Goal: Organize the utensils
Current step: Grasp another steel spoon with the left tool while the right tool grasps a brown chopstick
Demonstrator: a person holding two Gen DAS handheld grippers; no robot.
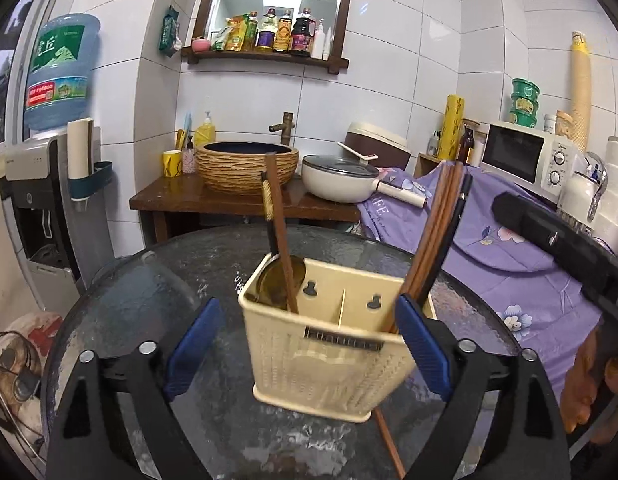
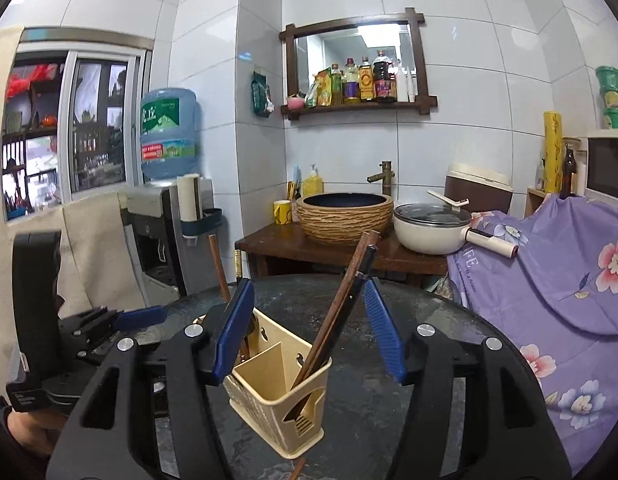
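A: What stands on the glass table (image 1: 157, 292)?

B: A cream utensil holder (image 1: 333, 344), upright, split by a central divider into two compartments. In the left wrist view, the left compartment holds a metal ladle (image 1: 279, 280) and one brown chopstick (image 1: 283, 236). The right compartment holds a bundle of brown chopsticks (image 1: 433, 236) with a black-handled utensil (image 1: 455, 224) beside them.

A: Which way do the long axes run?

B: All handles point upward out of the holder. The single chopstick leans slightly to the left at its top; the bundle and the black handle lean to the right. One further chopstick (image 1: 387, 444) lies flat on the glass at the holder's near right corner, its long axis running toward the camera.

A: How does the holder sit relative to the left gripper (image 1: 309, 352)?

B: Between its blue pads, touching neither that can be seen; the jaws stand wide apart and grip nothing.

A: And the right gripper (image 2: 309, 328)?

B: Its jaws are parted about halfway. The chopstick bundle (image 2: 333, 304) rises between the pads with clear gaps on both sides, so nothing is held. The holder (image 2: 277, 396) sits just below and between the fingers.
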